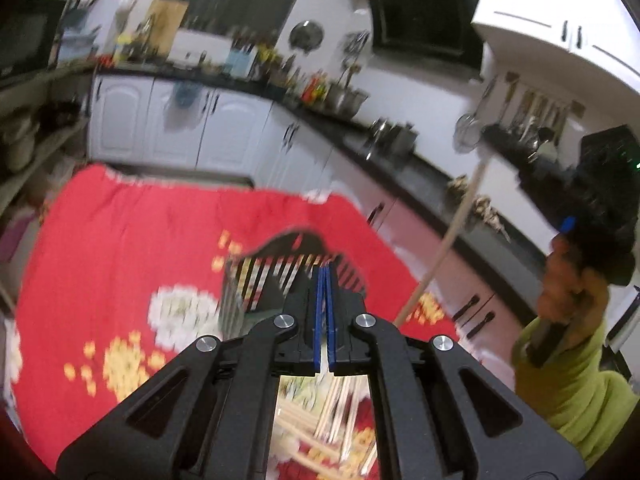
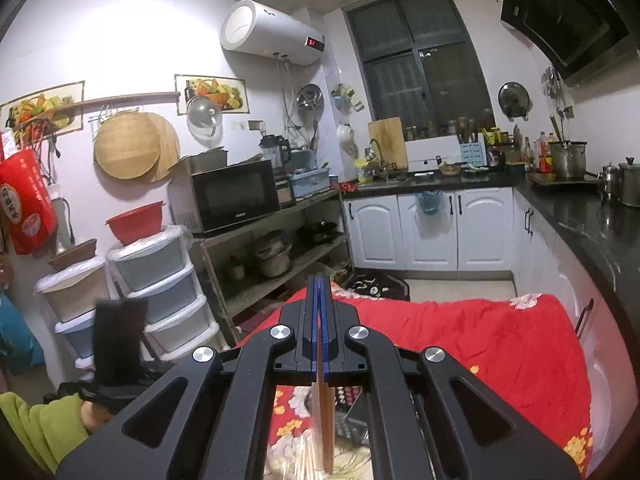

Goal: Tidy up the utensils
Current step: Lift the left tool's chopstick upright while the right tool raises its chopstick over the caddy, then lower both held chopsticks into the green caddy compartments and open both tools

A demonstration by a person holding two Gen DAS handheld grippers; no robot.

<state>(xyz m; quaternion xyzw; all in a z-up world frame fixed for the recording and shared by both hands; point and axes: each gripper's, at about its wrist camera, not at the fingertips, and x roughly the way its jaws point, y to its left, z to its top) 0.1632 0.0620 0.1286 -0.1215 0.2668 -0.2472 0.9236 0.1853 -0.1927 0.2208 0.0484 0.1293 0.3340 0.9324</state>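
A thin pale wooden chopstick (image 2: 325,412) is clamped between the shut fingers of the right gripper (image 2: 319,300), hanging down below them at lower centre. The left gripper (image 1: 324,292) is closed tight with nothing seen held. A black slotted utensil holder (image 1: 280,276) stands on the table's red flowered cloth (image 1: 120,240), mid-frame, with loose chopsticks (image 1: 320,420) heaped at the bottom. Gripped near one end, the stick could be swung off line and the slots missed.
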